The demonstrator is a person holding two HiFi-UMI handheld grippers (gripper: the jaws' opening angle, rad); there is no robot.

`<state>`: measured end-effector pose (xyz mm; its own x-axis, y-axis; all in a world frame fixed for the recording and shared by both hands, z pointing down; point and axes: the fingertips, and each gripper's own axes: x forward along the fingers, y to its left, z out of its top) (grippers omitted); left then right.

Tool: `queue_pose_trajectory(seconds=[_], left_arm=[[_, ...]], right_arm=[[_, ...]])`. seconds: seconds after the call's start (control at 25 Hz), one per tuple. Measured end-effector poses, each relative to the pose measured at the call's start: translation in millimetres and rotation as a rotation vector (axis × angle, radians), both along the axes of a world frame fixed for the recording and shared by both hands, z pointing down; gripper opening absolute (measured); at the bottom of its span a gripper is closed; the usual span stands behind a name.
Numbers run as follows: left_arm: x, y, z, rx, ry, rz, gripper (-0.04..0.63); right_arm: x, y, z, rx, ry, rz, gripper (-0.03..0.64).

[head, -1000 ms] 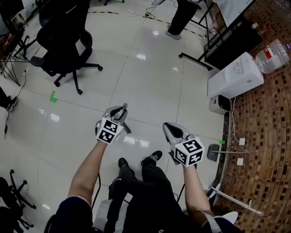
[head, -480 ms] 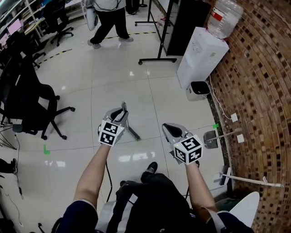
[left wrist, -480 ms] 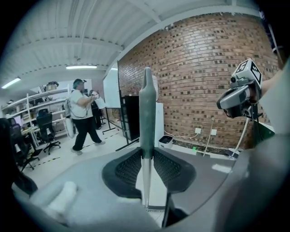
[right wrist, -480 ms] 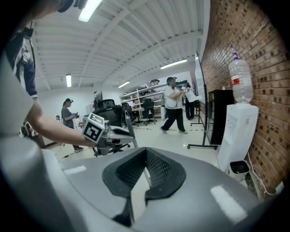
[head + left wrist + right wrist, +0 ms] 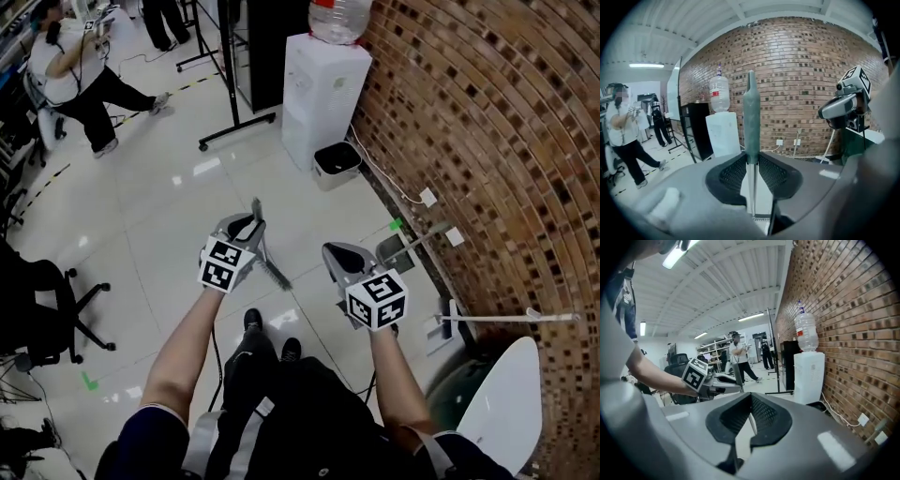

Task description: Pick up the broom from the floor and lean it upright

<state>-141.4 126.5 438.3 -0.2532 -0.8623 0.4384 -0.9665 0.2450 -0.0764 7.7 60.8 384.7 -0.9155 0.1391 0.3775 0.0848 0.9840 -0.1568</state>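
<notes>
The left gripper (image 5: pixel 751 158) has its jaws closed on the broom (image 5: pixel 751 108): both ribbed pads press against the shaft from either side, at the junction where the grey-green grip sleeve meets the bare metal tube. In the left gripper view, the sleeve rises upright above the jaws to a tapered tip, and the metal tube runs down between them. In the head view, the left gripper (image 5: pixel 251 225) holds the broom (image 5: pixel 272 267) at a slant, with the grip end pointing away from the person and the lower end angled toward the person's feet; contact between that end and the floor (image 5: pixel 159 216) cannot be determined. The right gripper (image 5: pixel 750 397) has its jaws together at the tips, with nothing clamped between them. In the head view, the right gripper (image 5: pixel 331 249) is level with the left one, apart from it and clear of the broom. Ahead stands a white water dispenser (image 5: pixel 323 94) against the brick wall (image 5: pixel 487 141), with a small bin (image 5: pixel 336 159) just beside its base. A long-handled dustpan (image 5: pixel 398 246) rests on the floor near the wall, to the right of the right gripper. A person (image 5: pixel 70 70) stands well apart at upper left.
</notes>
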Motion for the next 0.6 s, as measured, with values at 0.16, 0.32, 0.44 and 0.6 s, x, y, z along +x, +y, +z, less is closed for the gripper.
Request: queue_pose_trajectory(seconds=[0.16,0.32,0.44,0.6], left_arm=[[10,-78,0,0.011,0.024,0.14,0.086],[12,-145,6,0.021,0.056,0.255,0.086],[15,-192,16,0.019,0.076,0.362,0.086],[17,-248,30,0.011,0.114,0.493,0.086]], right_arm=[[8,-52,7,-0.013,0.014,0.127,0.003],[0,-99,14,-0.012,0.045,0.225,0.003],[-9,-132,15,-0.004,0.072,0.302,0.003],[-19,-178,13,0.011,0.111,0.416,0.003]])
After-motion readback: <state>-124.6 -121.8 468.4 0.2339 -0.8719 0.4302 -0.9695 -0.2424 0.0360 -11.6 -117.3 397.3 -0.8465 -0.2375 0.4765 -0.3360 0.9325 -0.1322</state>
